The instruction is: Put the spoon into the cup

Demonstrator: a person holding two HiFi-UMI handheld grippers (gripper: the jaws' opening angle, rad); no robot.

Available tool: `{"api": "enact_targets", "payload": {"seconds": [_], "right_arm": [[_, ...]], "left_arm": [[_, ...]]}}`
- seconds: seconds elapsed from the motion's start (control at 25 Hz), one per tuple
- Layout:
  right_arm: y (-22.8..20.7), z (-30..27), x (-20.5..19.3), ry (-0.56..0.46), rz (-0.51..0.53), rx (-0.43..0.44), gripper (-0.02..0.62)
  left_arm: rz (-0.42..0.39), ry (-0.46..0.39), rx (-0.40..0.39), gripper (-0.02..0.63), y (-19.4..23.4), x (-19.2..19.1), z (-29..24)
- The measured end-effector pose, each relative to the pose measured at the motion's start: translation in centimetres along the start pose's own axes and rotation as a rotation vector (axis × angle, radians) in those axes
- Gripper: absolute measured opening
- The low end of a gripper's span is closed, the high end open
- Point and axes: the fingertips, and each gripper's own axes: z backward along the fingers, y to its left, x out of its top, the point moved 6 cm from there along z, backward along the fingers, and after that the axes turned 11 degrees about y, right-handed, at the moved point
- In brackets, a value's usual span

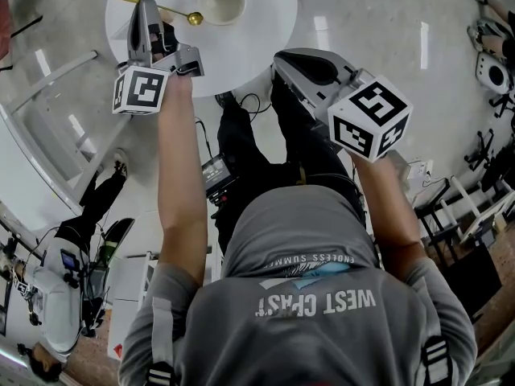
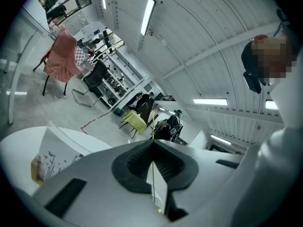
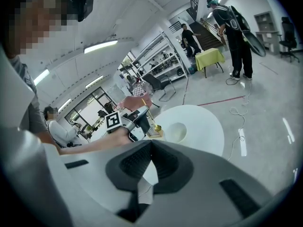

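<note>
A white cup (image 1: pixel 221 4) stands on the round white table (image 1: pixel 249 39), at its far side. The gold spoon (image 1: pixel 190 18) hovers just left of the cup, its bowl pointing toward the rim. My left gripper (image 1: pixel 147 5) is shut on the spoon's thin handle (image 2: pixel 153 122), which shows edge-on between the closed jaws. From the right gripper view I see the left gripper (image 3: pixel 137 119), the spoon bowl (image 3: pixel 157 127) and the cup (image 3: pixel 177 131) side by side. My right gripper (image 1: pixel 282 59) hangs near the table's front edge, jaws together with nothing in them (image 3: pixel 150 143).
A printed card (image 2: pixel 52 155) lies on the table at the left. Cables (image 1: pixel 245 103) trail on the floor under the table. People, chairs and a yellow-covered table (image 3: pixel 208 58) stand farther off in the room.
</note>
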Motion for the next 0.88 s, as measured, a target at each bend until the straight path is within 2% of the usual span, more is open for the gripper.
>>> {"api": "enact_targets", "payload": {"seconds": [0.16, 0.52, 0.88], "right_arm": [[0.0, -0.2, -0.2, 0.005, -0.003, 0.003, 0.002], [-0.1, -0.6, -0.8, 0.018, -0.008, 0.011, 0.002], [-0.3, -0.7, -1.5, 0.028, -0.018, 0.011, 0.002]], "left_arm": [[0.005, 0.001, 0.038, 0.002, 0.5, -0.1, 0.1], [0.023, -0.027, 0.016, 0.002, 0.8, -0.4, -0.1], [0.023, -0.03, 0.044, 0.002, 1.7, -1.2, -0.4]]}}
